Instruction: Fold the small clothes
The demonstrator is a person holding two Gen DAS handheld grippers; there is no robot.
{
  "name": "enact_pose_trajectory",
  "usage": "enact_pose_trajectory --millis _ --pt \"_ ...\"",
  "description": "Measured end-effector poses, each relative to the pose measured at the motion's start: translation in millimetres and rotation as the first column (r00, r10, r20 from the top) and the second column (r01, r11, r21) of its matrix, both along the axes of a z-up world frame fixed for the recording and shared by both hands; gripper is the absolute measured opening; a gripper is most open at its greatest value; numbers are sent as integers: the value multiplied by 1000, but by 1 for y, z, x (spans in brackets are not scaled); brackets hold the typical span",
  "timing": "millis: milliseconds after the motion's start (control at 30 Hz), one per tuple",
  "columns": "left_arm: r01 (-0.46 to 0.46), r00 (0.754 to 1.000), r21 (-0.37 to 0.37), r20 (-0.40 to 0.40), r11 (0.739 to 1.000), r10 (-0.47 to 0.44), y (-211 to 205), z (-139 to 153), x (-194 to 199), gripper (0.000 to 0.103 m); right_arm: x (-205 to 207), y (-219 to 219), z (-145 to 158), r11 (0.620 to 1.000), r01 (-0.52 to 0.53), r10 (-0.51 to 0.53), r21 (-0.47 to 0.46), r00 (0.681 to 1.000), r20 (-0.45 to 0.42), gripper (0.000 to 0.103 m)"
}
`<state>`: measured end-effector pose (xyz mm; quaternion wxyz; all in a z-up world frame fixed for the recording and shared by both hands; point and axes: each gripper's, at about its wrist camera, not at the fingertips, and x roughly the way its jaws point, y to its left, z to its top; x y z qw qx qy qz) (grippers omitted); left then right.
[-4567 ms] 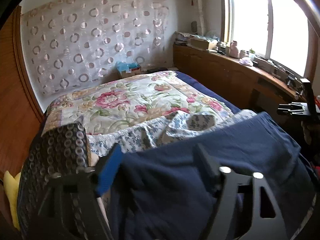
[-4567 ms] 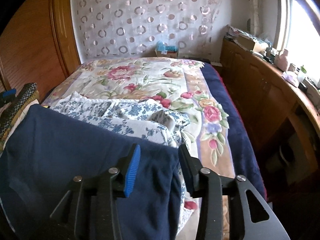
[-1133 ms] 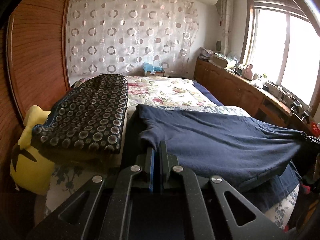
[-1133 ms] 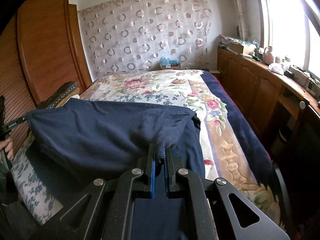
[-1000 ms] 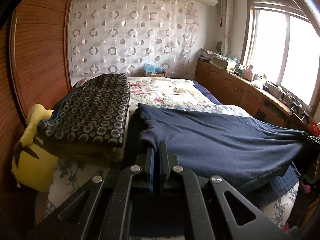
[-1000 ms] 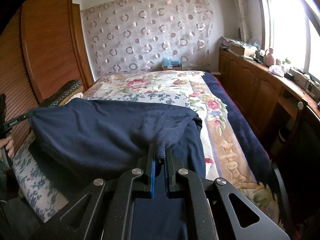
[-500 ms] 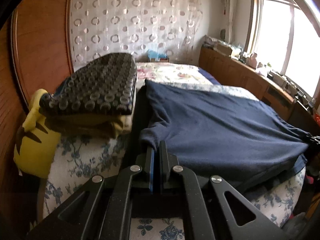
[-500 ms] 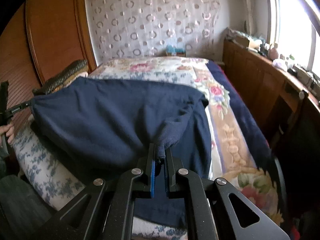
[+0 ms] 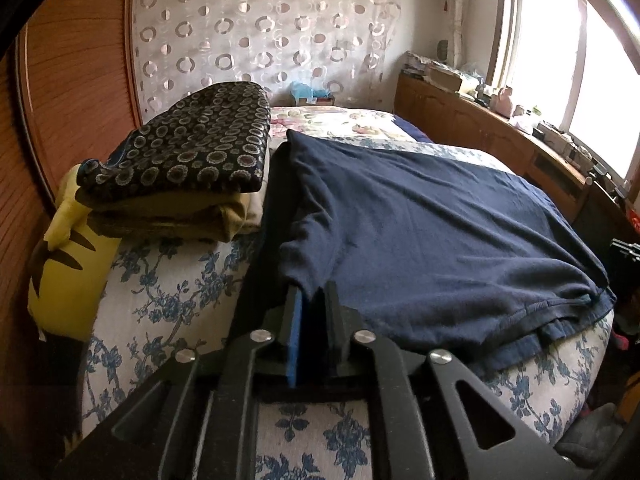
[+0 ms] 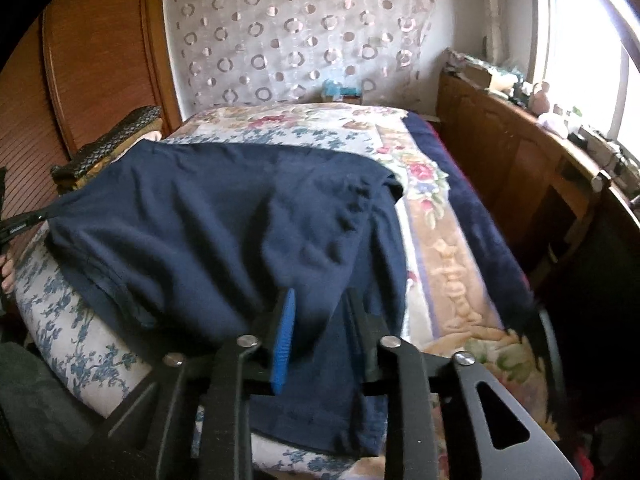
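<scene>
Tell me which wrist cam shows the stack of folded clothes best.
Left wrist: the folded stack sits close and unobstructed left of the navy garment, showing its layers. Right wrist catches only its far end at the frame's left.

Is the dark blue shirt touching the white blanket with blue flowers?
Touching. The left wrist view shows the dark blue shirt lying flat on the blue-flowered blanket, its hem resting on it.

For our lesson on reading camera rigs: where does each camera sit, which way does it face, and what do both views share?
Left wrist: behind the left gripper, facing across the bed's near-left corner at the navy garment and folded stack; its own fingers show.
Right wrist: behind the right gripper, facing up the bed; a hand shows at left.
Shared: garment, stack, curtain.
</scene>
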<state>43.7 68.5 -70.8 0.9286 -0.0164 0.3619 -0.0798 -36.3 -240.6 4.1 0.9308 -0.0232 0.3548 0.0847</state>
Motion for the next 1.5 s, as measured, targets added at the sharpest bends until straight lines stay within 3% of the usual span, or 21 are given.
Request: enact_pose_trajectory --millis 133,267,433,767,1033,1500 --pt "-7 1000 5 12 1000 7 4 3 -9 32 -1 1 4 1000 15 -15 -18 999 38 43" --pt "-6 1000 18 19 1000 6 6 5 -12 44 11 15 5 1000 6 -4 -29 998 57 45" --pt "2 1000 15 8 1000 -2 9 3 -7 66 32 43 -8 998 -55 57 -27 996 73 47" --pt "-36 999 38 9 999 35 14 -1 2 70 76 87 -45 990 -138 138 -22 990 -1 48" --pt "-53 999 24 -11 998 53 29 -4 12 70 96 88 -57 986 -168 166 -23 983 -72 48" --pt "-7 990 6 -139 1000 8 23 -33 39 70 96 94 -60 981 -193 190 -36 979 -74 61"
